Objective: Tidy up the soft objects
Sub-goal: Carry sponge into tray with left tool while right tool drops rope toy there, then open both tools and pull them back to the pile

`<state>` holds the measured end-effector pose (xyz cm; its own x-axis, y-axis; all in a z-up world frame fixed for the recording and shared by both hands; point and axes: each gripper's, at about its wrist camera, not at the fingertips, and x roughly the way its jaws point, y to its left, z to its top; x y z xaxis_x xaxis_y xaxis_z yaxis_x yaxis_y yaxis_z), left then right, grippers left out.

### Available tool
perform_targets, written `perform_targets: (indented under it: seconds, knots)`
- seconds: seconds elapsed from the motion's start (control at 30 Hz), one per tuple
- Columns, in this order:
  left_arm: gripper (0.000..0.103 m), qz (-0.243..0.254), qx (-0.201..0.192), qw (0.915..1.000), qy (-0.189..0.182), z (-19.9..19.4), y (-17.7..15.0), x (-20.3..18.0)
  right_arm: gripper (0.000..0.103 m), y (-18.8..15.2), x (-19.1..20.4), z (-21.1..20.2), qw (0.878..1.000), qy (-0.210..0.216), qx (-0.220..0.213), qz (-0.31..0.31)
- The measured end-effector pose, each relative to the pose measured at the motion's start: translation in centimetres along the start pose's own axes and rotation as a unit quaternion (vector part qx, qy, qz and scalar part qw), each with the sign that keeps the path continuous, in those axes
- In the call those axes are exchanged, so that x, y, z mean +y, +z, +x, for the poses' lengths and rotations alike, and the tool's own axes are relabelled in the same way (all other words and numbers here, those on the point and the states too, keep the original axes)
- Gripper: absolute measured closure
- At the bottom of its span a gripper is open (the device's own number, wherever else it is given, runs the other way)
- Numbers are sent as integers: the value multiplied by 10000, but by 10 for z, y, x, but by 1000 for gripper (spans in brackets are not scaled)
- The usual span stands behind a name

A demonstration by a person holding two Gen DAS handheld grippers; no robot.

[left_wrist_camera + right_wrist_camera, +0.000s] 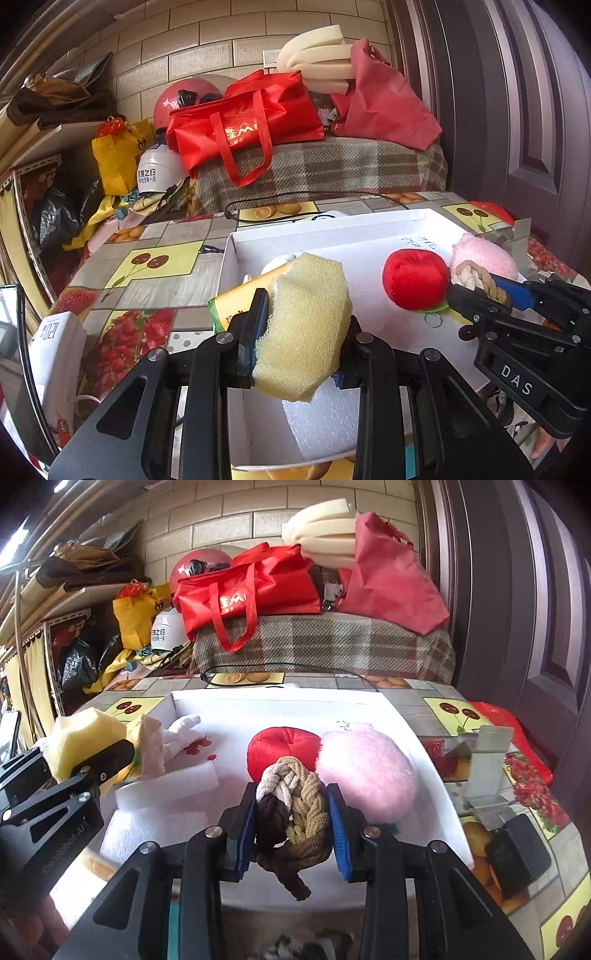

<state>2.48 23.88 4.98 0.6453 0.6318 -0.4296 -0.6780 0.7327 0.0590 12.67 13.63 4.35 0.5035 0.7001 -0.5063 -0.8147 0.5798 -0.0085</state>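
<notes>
The left claw (303, 328) is squeezing a yellow sponge (306, 325) at lower centre, over the white box (332, 225). The right claw (291, 808) is gripping a braided rope toy (295, 805). A red plush apple (280, 746) and pink pompom (365, 768) are already lying inside; both held items seemingly remain to be placed.
</notes>
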Motion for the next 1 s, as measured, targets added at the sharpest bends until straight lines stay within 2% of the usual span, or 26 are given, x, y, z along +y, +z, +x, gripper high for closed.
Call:
perform_targets:
  seconds: [0.17, 0.23, 0.27, 0.3, 0.33, 0.37, 0.4, 0.43, 0.63, 0.77, 0.83, 1.0]
  knots:
    - [74, 105, 225, 9997, -14, 11, 1, -3, 67, 5, 0, 16, 9997, -51, 233, 110]
    - [68, 132, 276, 9995, -7, 13, 1, -4, 64, 4, 3, 15, 9996, -106, 262, 41]
    - [55, 134, 272, 9995, 27, 13, 1, -5, 55, 4, 3, 13, 9997, -147, 212, 26]
    - [46, 76, 233, 9996, 149, 11, 1, -3, 33, 3, 4, 10, 9997, -182, 143, 12]
    - [41, -22, 179, 9997, 189, 9, 1, 1, 28, 3, 3, 7, 9995, -321, 66, 44]
    - [30, -129, 136, 9996, 207, 7, 0, 5, 21, 4, 0, 6, 9993, -347, 1, 116]
    - [18, -217, 106, 9995, 194, 6, 1, 8, 20, 3, -3, 3, 9993, -308, -58, 200]
    - [16, -266, 78, 9995, 173, 5, 0, 10, 20, 4, -6, 2, 9991, -311, -97, 268]
    - [11, -263, -48, 9994, 205, 2, 1, 9, 16, 5, -11, -1, 9982, -398, -225, 395]
    - [0, -409, -109, 9988, 226, 0, 1, 15, 5, 6, -16, -2, 9971, -480, -261, 536]
    - [0, -402, -181, 9988, 224, -3, 0, 14, 1, 5, -20, -3, 9964, -471, -288, 638]
    - [0, -408, -419, 9982, 164, -13, -2, 15, 0, 2, -21, -14, 9953, -466, -526, 660]
